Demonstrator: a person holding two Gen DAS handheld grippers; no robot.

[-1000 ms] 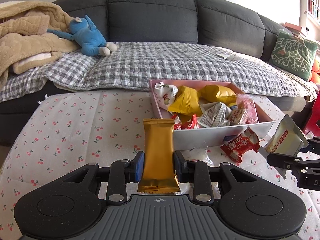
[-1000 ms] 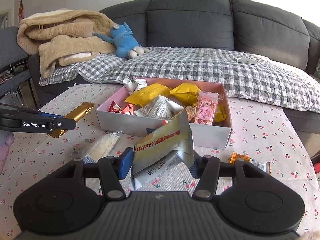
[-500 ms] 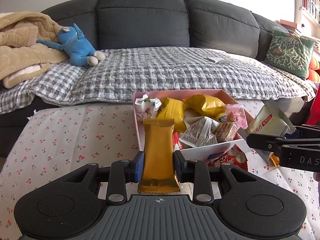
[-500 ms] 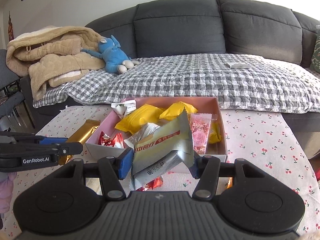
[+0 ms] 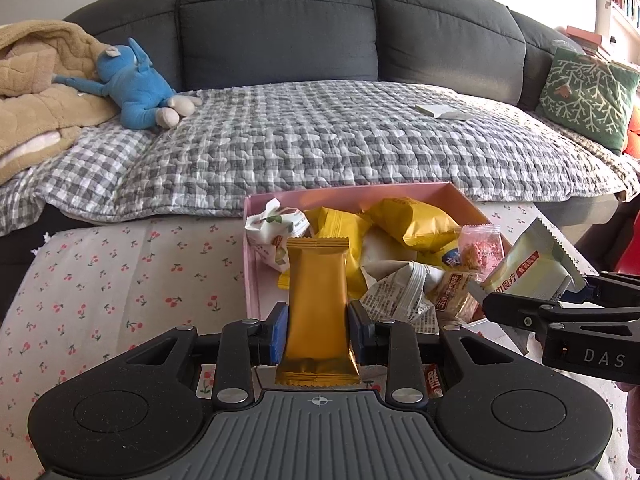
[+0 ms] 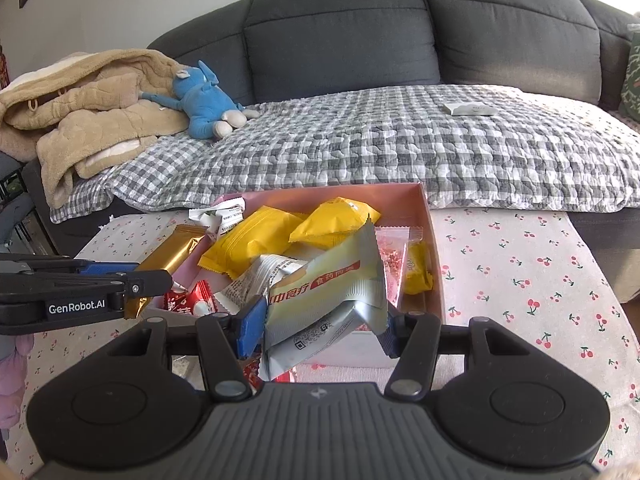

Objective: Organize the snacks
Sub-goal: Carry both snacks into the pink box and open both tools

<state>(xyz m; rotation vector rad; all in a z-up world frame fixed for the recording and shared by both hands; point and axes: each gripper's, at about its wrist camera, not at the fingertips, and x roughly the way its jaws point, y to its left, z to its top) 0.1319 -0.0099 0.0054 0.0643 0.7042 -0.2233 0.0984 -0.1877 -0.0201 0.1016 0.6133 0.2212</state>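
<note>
Both grippers have moved in toward the pink box since a second ago, so that the box, then well ahead of them, now sits right under their loads.

Behind everything runs the dark grey sofa (image 5: 280, 32), its seat covered by a grey-and-white checked quilt (image 5: 320, 140). On the quilt's left end lie a heap of tan blankets (image 6: 92, 108) and a blue plush toy (image 5: 136, 88); a green patterned cushion (image 5: 584, 96) leans at the right end.

In front of the sofa stands the bench (image 5: 120, 280), spread with a white cloth printed with red cherries. On it sits the open pink box (image 6: 428, 240), filled with snacks: yellow pouches (image 6: 252, 240), a white crinkled packet (image 5: 400, 292), a clear pink sachet (image 5: 480, 248) and red-and-white wrappers (image 6: 188, 300).

The left gripper (image 5: 318, 332) holds a gold snack bar (image 5: 318, 300) upright, its jaws closed on the bar's lower half, just at the box's near left wall. The right gripper (image 6: 324, 324) has its jaws clamped on a pale green and silver snack packet (image 6: 328, 292), which tilts up over the box's near wall. Each gripper shows at the edge of the other's view, with its load over the box.
</note>
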